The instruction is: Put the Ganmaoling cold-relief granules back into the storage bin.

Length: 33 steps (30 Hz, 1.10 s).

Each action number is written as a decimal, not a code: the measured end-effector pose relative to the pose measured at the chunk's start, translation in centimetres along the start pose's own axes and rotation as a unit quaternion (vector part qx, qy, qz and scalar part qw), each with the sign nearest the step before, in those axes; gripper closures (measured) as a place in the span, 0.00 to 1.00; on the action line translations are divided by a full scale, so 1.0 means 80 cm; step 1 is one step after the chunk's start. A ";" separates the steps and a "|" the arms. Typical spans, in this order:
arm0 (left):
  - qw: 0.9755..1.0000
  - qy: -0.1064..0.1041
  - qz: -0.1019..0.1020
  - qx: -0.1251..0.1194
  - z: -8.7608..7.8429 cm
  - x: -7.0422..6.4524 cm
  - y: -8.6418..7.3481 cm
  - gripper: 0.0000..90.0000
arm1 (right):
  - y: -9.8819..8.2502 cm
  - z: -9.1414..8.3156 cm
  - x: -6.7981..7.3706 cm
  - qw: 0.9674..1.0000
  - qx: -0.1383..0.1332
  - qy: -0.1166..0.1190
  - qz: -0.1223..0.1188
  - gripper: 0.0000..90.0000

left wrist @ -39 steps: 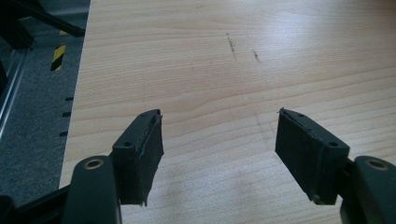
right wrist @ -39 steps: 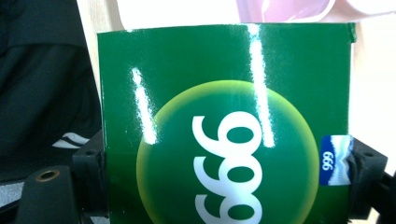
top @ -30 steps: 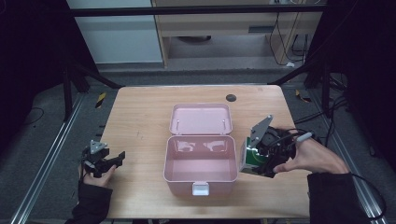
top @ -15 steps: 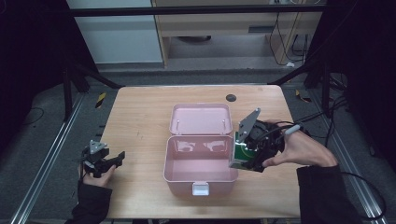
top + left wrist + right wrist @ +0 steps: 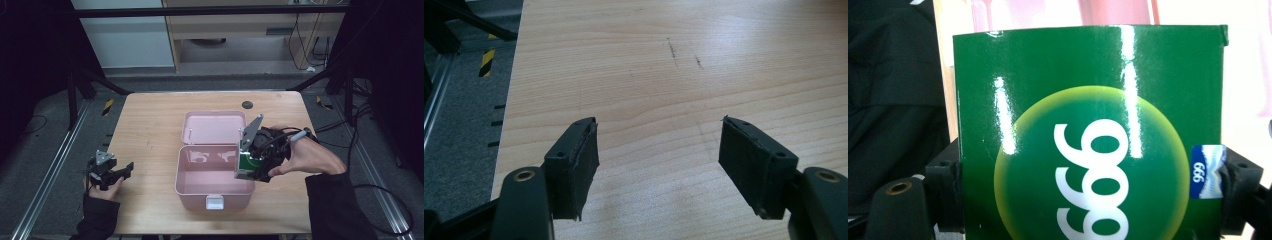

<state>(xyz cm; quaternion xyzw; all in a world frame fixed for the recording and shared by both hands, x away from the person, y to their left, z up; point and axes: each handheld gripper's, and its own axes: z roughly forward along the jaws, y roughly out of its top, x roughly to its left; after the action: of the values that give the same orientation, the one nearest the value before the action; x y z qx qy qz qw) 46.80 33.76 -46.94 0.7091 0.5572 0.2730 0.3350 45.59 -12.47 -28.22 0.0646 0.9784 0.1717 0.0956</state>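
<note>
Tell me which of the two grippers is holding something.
The right gripper, over the pink box: its jaws clamp a green carton. The left gripper is open over bare table.

Tabletop point(image 5: 150, 130): pale wood, fine grain, smooth, faint sheen, few dark scuffs. Open case point(image 5: 214, 186): pink plastic, smooth, semi-gloss, light glare on inner walls. Box point(image 5: 1088, 135): green card, glossy, streaked with highlights. Left claw point(image 5: 659, 170): black matt plastic, pads point(image 5: 586, 170) rubbery, rough-edged. Right claw point(image 5: 250, 167): black, grey metal-looking plate on top. Floor point(image 5: 45, 140): grey, coarse, carpet-like.
</note>
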 end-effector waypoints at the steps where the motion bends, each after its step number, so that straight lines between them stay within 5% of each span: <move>1: 1.000 0.000 0.000 0.000 0.000 0.000 0.000 0.35 | 0.003 0.002 0.000 1.000 -0.002 0.002 -0.002 0.18; 33: 1.000 0.000 -0.001 -0.002 -0.001 0.001 0.000 0.35 | 0.034 0.050 0.001 0.999 0.003 0.030 -0.026 0.18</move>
<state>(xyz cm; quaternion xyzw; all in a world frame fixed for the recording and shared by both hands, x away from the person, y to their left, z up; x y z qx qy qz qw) 46.76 33.86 -46.88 0.7080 0.5574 0.2736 0.3365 46.63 -8.67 -30.97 0.0339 0.9827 0.1681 0.0704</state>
